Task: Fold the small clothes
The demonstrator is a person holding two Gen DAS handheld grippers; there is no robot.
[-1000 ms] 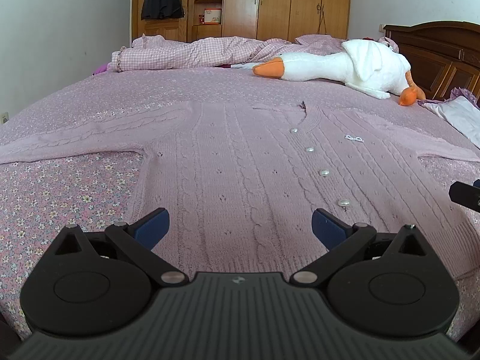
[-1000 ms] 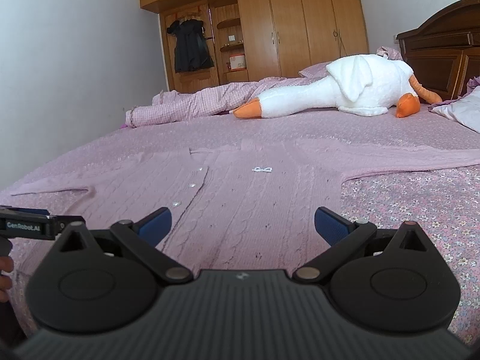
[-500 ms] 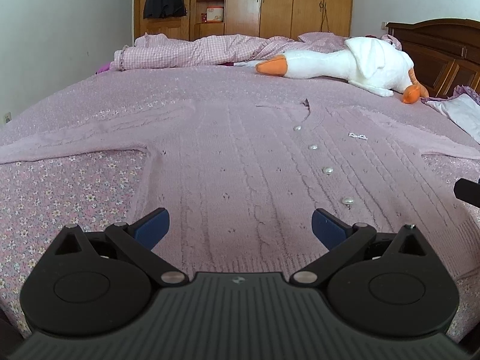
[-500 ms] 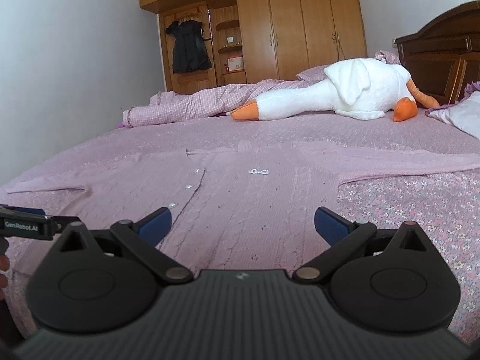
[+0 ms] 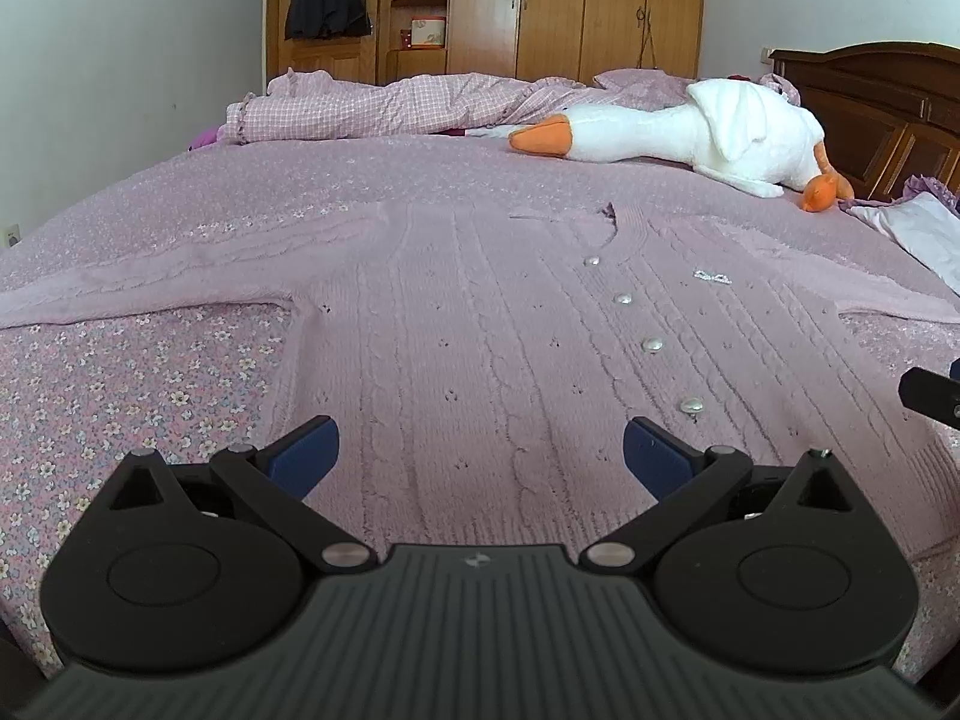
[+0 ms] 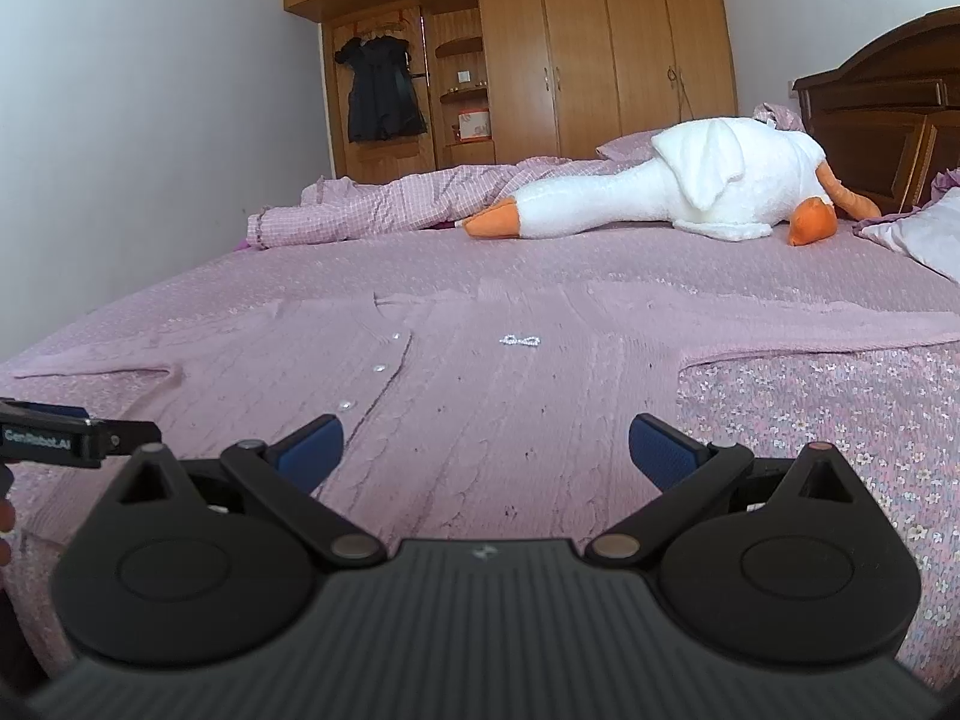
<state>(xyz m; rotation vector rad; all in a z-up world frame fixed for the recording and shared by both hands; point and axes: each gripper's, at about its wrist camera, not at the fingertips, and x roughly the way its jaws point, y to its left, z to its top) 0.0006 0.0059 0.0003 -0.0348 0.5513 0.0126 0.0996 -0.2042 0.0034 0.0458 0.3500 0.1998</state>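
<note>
A pink cable-knit cardigan (image 5: 480, 324) lies spread flat, front side up, on a bed (image 5: 120, 396) covered with a flowered pink spread. This is the garment to be folded, and nothing on it looks folded yet: both sleeves run straight out to the sides and the hem is nearest the cameras.

Taking the cardigan as the landmark and going from left to right: its left sleeve (image 5: 156, 288) stretches out flat across the spread. Just inside that, above the hem on the left half of the body, hangs the left gripper (image 5: 480, 450), its jaws wide apart and holding nothing. Down the middle of the cardigan runs a line of silver buttons (image 5: 653, 344), fastened. To the right of them is a small sparkly bow (image 6: 521, 341) on the chest. Above the hem on the right half hangs the right gripper (image 6: 486, 444), jaws also wide apart and empty. Beyond it the right sleeve (image 6: 798, 318) lies out straight. Past the cardigan's collar, at the far side of the bed, rests a large white plush goose (image 6: 678, 192).

The step in hand seems to be the very start: both grippers poised at the hem before any grasp. The next move likely calls for lowering each pair of jaws onto the knit and closing on an edge, hem or sleeve, pinching the cardigan alone and not the spread beneath.
</note>
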